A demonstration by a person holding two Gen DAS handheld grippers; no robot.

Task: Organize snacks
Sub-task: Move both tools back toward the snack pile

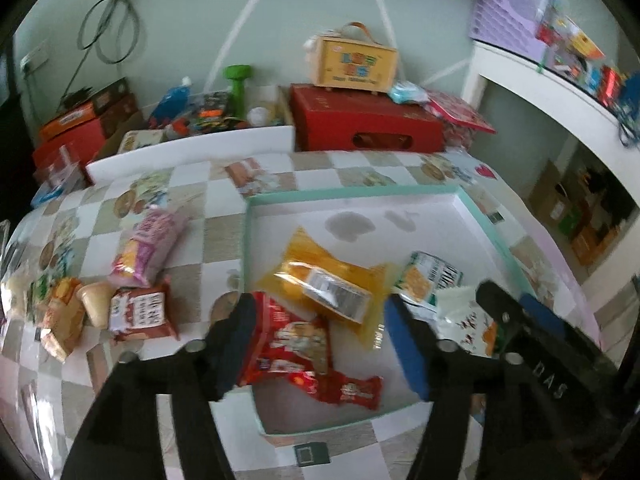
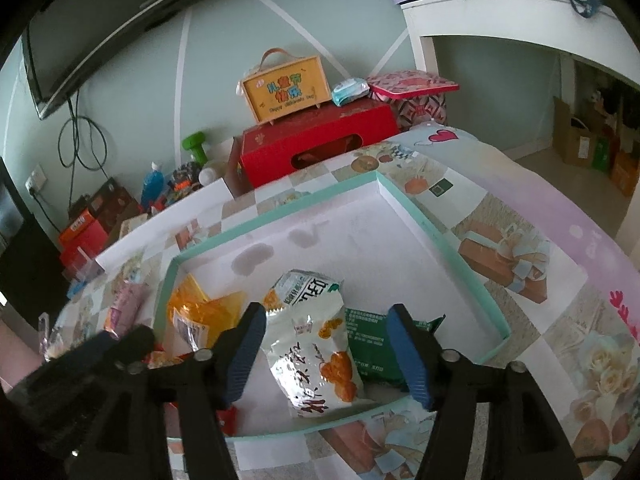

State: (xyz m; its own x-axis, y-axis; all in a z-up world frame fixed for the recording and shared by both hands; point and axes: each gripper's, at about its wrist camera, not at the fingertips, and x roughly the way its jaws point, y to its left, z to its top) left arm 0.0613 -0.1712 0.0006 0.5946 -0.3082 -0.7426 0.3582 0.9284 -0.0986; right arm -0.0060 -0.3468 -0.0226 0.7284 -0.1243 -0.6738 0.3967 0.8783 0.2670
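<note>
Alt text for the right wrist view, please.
The right gripper, jaws open, hovers over a silvery-white snack bag lying inside a mint-rimmed tray on a patterned tablecloth. An orange packet and a green packet lie beside it.

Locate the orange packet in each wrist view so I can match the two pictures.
Left wrist: the orange packet lies mid-frame inside the tray, just beyond the left gripper, overlapping the red packet.
Right wrist: it sits lower left, in the tray's left corner, left of the white packet.
Shared landmark: the yellow handled box on the red box at the back.
</note>
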